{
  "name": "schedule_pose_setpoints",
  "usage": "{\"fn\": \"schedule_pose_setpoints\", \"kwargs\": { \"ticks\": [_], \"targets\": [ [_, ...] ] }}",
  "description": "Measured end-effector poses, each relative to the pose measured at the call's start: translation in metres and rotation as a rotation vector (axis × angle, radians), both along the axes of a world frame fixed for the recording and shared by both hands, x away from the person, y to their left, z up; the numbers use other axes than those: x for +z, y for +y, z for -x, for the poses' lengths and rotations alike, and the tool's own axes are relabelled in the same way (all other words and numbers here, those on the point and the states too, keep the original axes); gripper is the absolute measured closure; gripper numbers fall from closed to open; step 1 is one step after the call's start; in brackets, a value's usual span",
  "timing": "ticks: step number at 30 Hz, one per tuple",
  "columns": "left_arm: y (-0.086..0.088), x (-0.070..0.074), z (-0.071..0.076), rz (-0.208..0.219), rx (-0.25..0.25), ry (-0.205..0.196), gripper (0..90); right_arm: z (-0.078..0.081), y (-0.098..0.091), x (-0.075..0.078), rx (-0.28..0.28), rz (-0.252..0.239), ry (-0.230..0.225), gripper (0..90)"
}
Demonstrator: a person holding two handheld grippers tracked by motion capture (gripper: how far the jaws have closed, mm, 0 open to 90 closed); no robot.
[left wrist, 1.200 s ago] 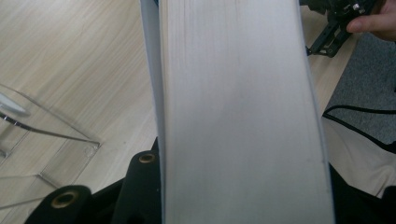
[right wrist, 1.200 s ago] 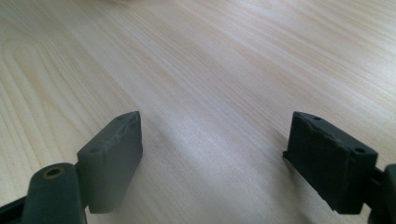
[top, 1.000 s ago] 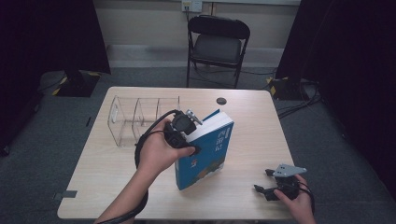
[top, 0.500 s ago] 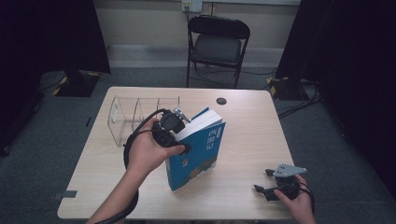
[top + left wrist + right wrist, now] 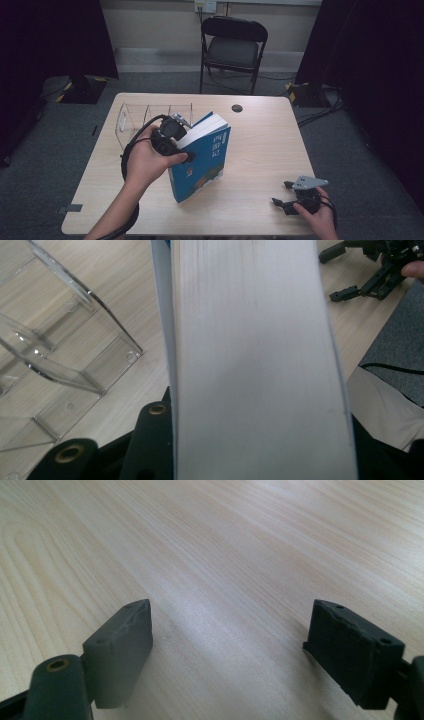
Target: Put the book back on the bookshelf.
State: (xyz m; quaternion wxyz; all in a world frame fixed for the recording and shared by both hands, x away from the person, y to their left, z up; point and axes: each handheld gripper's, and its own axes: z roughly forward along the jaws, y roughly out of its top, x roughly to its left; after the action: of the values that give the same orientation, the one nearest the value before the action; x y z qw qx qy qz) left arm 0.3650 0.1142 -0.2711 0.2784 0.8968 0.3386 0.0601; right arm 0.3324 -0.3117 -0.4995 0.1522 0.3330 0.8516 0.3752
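Observation:
A thick blue-covered book (image 5: 207,157) stands tilted on its lower edge in the middle of the wooden table (image 5: 260,135). My left gripper (image 5: 186,146) is shut on its upper left part, across the covers. In the left gripper view the white page block (image 5: 255,360) runs up between the black jaws. A clear acrylic rack (image 5: 134,119) with dividers stands just left of the book, and its clear walls (image 5: 60,340) lie to the left. My right gripper (image 5: 284,194) rests near the table's front right edge, open, with bare wood between its pads (image 5: 122,652).
A small black round disc (image 5: 237,108) lies near the table's far edge. A black folding chair (image 5: 233,47) stands behind the table. Cables lie on the grey carpet at the right. The other hand's gripper (image 5: 367,267) shows far off in the left gripper view.
My left hand has carried the book a little to the left, toward the clear rack. The right gripper has stayed where it was.

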Motion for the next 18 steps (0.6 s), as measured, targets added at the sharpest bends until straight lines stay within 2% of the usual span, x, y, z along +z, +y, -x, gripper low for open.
{"fn": "schedule_pose_setpoints", "kwargs": {
  "ticks": [5, 18],
  "targets": [
    [0.007, 0.002, 0.001, -0.002, 0.014, -0.013, 62.0, 0.000, 0.000, 0.000, 0.000, 0.000, 0.000, 17.8],
    [0.024, 0.003, 0.000, 0.007, 0.054, -0.007, 62.0, 0.000, 0.000, 0.000, 0.000, 0.000, 0.000, 17.8]
  ]
}}
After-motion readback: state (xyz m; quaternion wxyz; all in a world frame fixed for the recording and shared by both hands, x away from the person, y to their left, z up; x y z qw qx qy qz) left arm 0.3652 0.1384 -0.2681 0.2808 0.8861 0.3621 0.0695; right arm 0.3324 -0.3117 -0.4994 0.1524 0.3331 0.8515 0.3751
